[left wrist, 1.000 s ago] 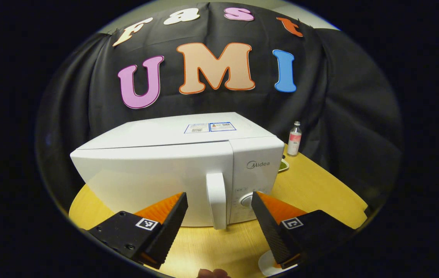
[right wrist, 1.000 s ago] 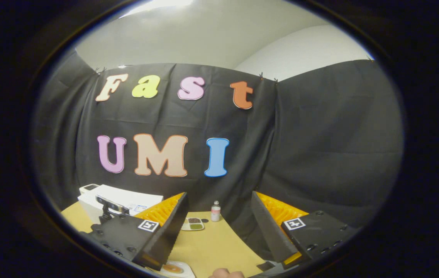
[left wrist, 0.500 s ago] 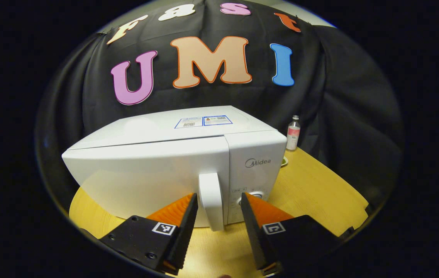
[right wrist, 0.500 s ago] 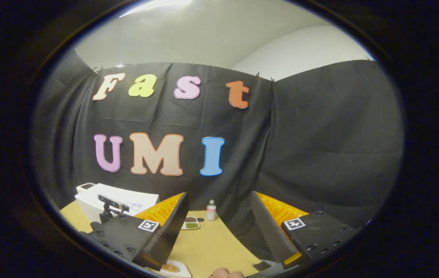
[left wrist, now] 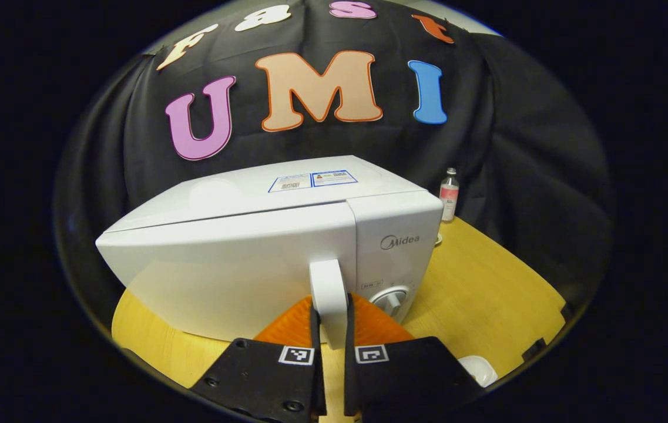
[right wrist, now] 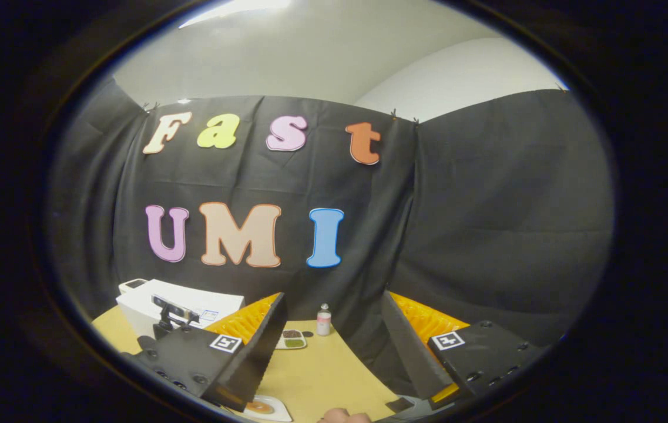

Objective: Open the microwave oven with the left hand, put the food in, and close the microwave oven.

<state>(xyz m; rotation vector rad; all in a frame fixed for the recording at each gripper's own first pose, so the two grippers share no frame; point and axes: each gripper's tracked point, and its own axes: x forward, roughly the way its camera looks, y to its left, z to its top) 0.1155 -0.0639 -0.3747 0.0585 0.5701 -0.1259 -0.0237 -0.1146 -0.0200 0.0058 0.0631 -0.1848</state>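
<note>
**Op:** On the table's near edge, my left gripper point(left wrist: 329, 332) has both fingers pressed against the microwave's point(left wrist: 263, 247) door handle point(left wrist: 328, 299), one on each side. That's the only step I'd count as started.

**Desk:** Door open at all?

**Op:** Not that I can see. The door sits flush with the control panel. So opening, loading and closing are all left.

**Desk:** Where's the food?

**Op:** From the right gripper view, a plate point(right wrist: 263, 408) with something orange on it lies at the table's near edge, just below my right gripper point(right wrist: 334, 352). I take that for the food. That gripper's fingers stand wide apart with nothing between them, raised over the table.

**Desk:** How does the oven lie?

**Op:** It stands toward the table's left side, long axis running left to right, door facing me. The handle runs upright at the door's right end beside the knob point(left wrist: 390, 298), so I judge the hinge is on the left and the door would swing out toward me and leftward.

**Desk:** Anything else?

**Op:** A small bottle point(left wrist: 449, 202) and a dish point(right wrist: 294, 339) stand near the far edge.
</note>
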